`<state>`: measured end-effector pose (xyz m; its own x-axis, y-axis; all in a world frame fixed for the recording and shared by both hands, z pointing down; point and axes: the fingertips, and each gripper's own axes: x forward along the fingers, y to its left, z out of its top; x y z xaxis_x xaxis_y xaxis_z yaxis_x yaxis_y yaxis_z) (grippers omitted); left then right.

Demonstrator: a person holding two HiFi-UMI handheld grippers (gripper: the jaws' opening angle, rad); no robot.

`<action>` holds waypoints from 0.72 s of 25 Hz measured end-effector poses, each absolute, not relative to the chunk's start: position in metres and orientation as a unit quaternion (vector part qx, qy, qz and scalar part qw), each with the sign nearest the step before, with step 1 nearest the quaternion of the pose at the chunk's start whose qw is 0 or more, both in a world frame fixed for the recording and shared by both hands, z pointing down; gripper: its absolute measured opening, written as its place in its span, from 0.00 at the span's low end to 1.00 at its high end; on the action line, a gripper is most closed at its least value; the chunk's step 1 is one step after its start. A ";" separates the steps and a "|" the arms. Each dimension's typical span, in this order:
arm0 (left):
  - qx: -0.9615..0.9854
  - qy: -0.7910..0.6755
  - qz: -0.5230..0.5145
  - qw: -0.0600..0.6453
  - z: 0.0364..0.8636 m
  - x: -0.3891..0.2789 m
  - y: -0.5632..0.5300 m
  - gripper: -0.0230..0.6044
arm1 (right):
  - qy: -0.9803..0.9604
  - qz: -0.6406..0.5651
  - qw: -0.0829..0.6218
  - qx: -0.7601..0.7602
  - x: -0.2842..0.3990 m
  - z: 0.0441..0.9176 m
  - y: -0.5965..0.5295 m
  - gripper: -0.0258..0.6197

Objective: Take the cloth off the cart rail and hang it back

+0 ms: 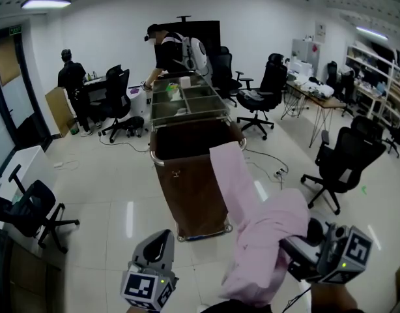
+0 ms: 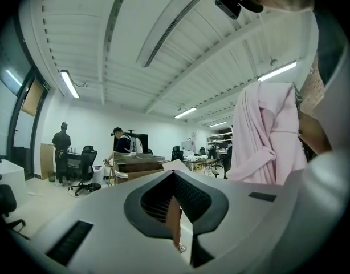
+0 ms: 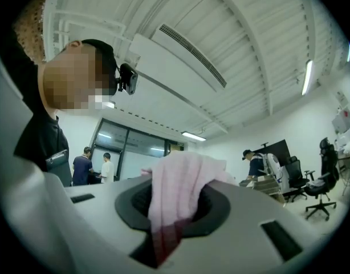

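Open floor (image 1: 115, 181) lies left of the cart (image 1: 187, 188) at frame centre, while the cloth (image 1: 242, 175) crosses its lower-right corner and a chair (image 1: 346, 158) stands right.

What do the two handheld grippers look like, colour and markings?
Both the left gripper and right gripper have pale grey moulded shells with a dark recess round the jaws. Each carries a marker cube: black-and-white squares and a small green light.
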<state>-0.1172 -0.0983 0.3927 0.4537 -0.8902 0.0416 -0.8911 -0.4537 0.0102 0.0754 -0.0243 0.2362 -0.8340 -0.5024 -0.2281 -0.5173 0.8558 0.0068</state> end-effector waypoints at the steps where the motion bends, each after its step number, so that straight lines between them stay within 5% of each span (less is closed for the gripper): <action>1: 0.853 -0.522 0.015 0.016 0.394 -0.117 -0.098 0.04 | 0.957 0.023 0.107 -0.268 0.073 0.242 -0.026 0.17; 18: 0.845 -0.532 0.019 0.042 0.392 -0.119 -0.112 0.04 | 0.958 -0.064 0.026 -0.277 0.033 0.327 -0.092 0.17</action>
<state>-0.1191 -0.1116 0.3918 0.4326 -0.8983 0.0768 -0.9015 -0.4299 0.0502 0.0326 -0.0916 0.3273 -0.8452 -0.5342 -0.0149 -0.5274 0.8383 -0.1381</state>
